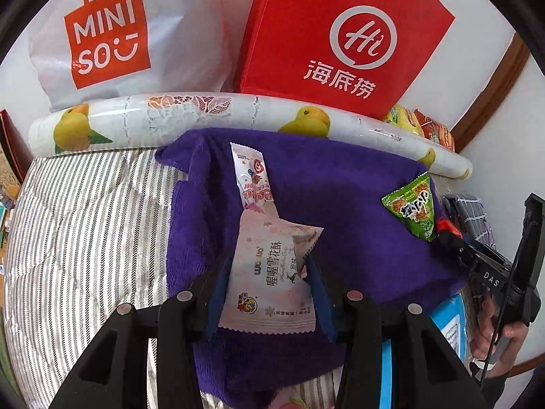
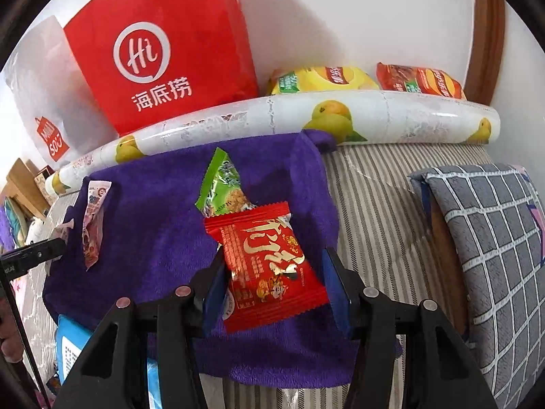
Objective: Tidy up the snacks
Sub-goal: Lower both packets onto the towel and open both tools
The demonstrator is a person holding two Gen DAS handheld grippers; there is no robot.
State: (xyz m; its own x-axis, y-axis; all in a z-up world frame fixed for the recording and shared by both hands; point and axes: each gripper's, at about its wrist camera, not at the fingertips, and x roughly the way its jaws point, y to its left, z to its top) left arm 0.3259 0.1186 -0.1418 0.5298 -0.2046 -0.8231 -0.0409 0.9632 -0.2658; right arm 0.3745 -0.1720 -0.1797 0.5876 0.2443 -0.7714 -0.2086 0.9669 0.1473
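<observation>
gripping pink wowo packet [image 1: 272, 279], left claw [image 1: 269, 289]; right claw [image 2: 272, 283] clamps red gold-lettered packet [image 2: 269, 269]; miniso bag [image 1: 112, 34] behind.

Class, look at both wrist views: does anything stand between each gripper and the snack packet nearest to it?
Nothing visible does. The pink-white packet already lies between the left gripper fingers, and the red packet between the right gripper fingers, both over the purple towel.

Purple towel [image 1: 340, 204], striped bedding [image 1: 85, 221], checked pillow [image 2: 494, 255], fruit-print roll [image 1: 204, 112]
</observation>
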